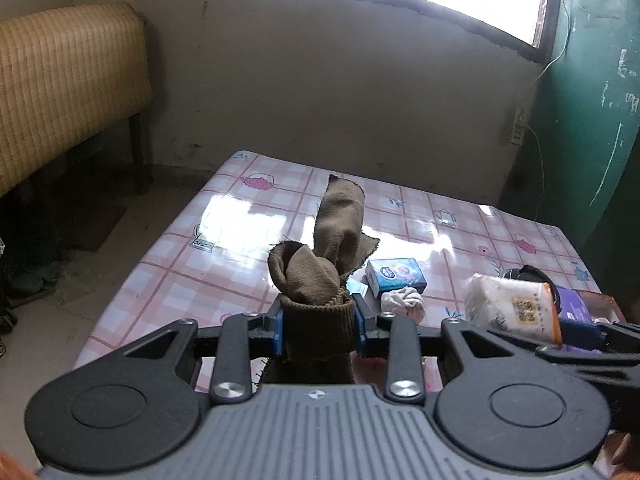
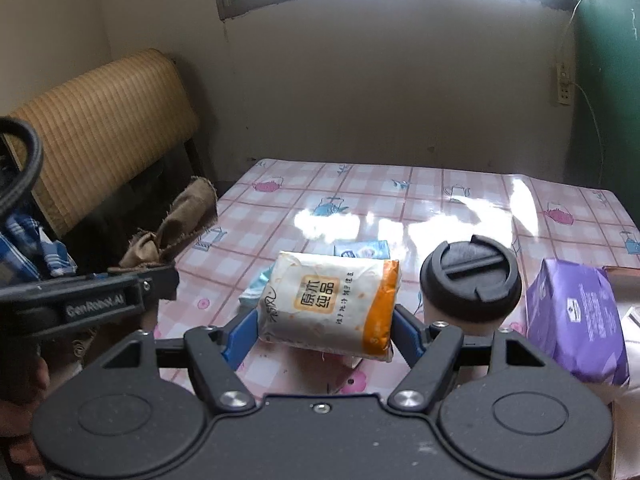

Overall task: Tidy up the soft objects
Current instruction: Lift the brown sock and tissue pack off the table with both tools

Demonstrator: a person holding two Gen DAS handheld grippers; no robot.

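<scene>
A pink checked oilcloth with teapot prints covers the table [image 1: 168, 276], the landmark for everything here. The left hand-held gripper [image 1: 319, 322] is lifted above the table's near edge, its blue pads pressed tight on a brown knitted sock [image 1: 320, 276] — the ribbed cuff sits between the pads and the loose end flops upward. The right hand-held gripper [image 2: 325, 330] is also raised over the table's near side, its jaws wide yet pinching a soft tissue pack [image 2: 332, 302], white with an orange end, by its two short sides. On the table beyond the sock lie a small blue box [image 1: 396, 275] and, just beside it, a crumpled whitish cloth [image 1: 402, 302]. On the table's right part stand a cup with a black lid [image 2: 471, 276] and a purple soft pack [image 2: 574, 320] — near each other, apart from the tissue pack.
</scene>
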